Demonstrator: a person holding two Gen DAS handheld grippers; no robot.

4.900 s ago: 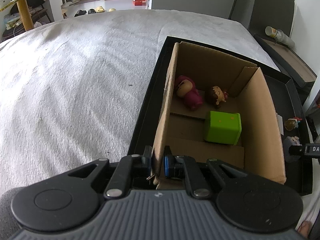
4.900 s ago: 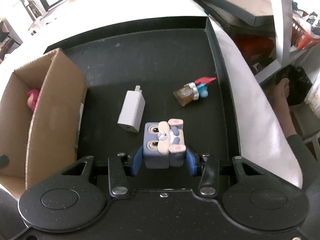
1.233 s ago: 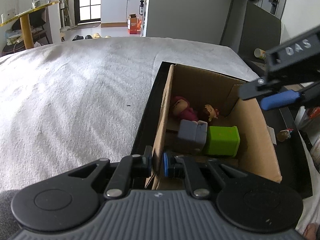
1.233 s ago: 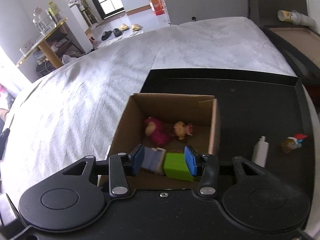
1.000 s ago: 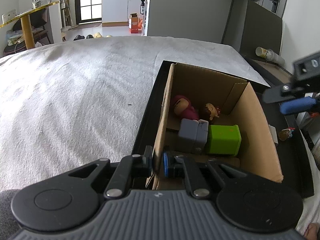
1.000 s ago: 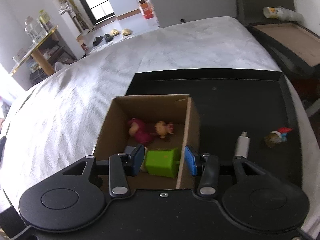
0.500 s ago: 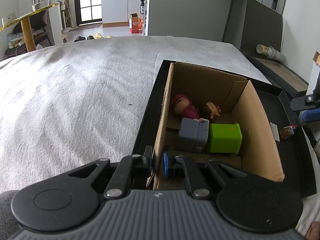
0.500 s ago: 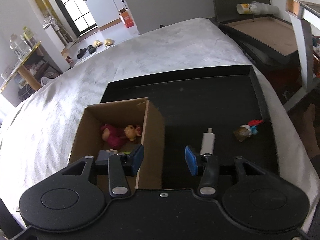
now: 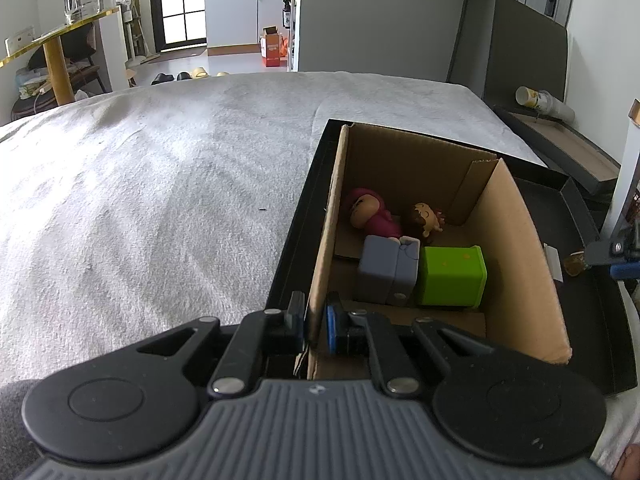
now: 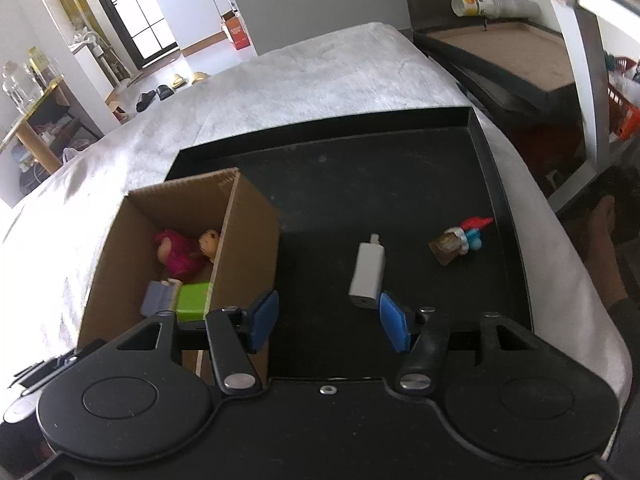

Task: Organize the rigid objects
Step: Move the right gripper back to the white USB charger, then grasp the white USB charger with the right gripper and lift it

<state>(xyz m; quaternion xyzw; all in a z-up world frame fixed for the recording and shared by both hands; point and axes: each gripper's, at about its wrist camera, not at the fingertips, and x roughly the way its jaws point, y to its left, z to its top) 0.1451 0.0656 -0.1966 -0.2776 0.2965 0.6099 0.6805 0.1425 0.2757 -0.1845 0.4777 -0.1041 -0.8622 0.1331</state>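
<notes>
the left gripper [image 9: 316, 328] has its jaws pinched on the near wall of the cardboard box [image 9: 516, 264], which stands at the left side of the black tray [image 10: 400, 184] on the bed [image 9: 160, 200]. inside the box lie a pink figurine [image 9: 370, 214], a brown-haired figurine [image 9: 425, 218], a grey-blue block toy [image 9: 388, 270] and a green cube [image 9: 452, 276]. the right gripper [image 10: 326, 322] hangs over the tray with nothing between its jaws, which are spreading. the white charger [image 10: 368, 274] lies just ahead of its right pad, and the gnome figurine [image 10: 460, 240] lies nearer the tray's right edge. risk: the charger sits off to the right of the jaw gap, so a closing pad could knock it aside. the gnome, lying tilted, may roll. no writing is readable.
</notes>
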